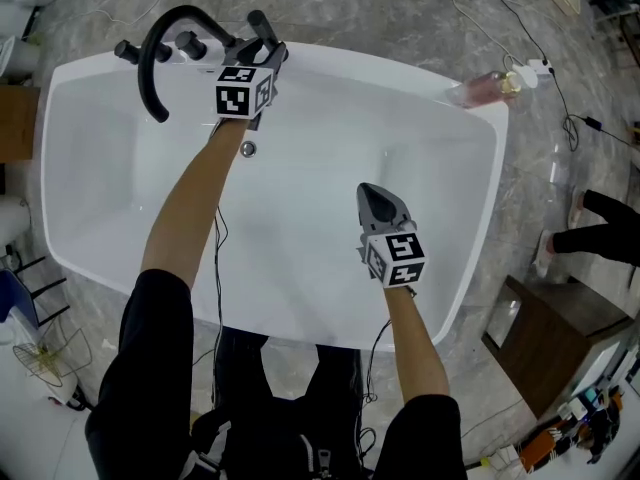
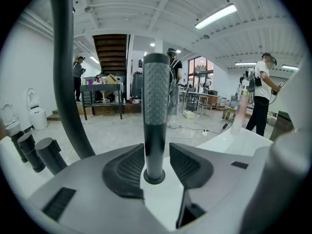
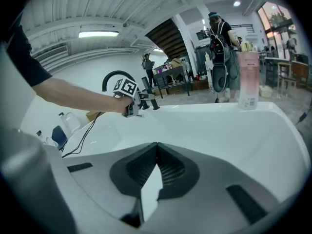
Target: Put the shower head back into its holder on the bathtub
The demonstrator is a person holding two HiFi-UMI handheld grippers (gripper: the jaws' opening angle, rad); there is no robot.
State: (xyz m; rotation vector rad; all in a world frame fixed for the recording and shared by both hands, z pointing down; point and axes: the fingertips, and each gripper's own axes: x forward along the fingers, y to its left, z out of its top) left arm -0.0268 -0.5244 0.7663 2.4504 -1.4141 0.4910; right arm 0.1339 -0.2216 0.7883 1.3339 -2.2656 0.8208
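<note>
Jaws: left gripper (image 2: 156, 150) apart, shower head (image 2: 156, 96) upright between them | right gripper (image 3: 157, 147) together, empty

No legible text or numbers, pink bottle (image 3: 248, 77) label too small to read

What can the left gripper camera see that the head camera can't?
Only the left gripper view: the stairs, people standing far off, and the left gripper with its jaws open on either side of the shower head. Only the head view: the whole bathtub and the shut right gripper. Both: the shower head standing upright, the curved black tap and the pink bottle on the tub's edge.
</note>
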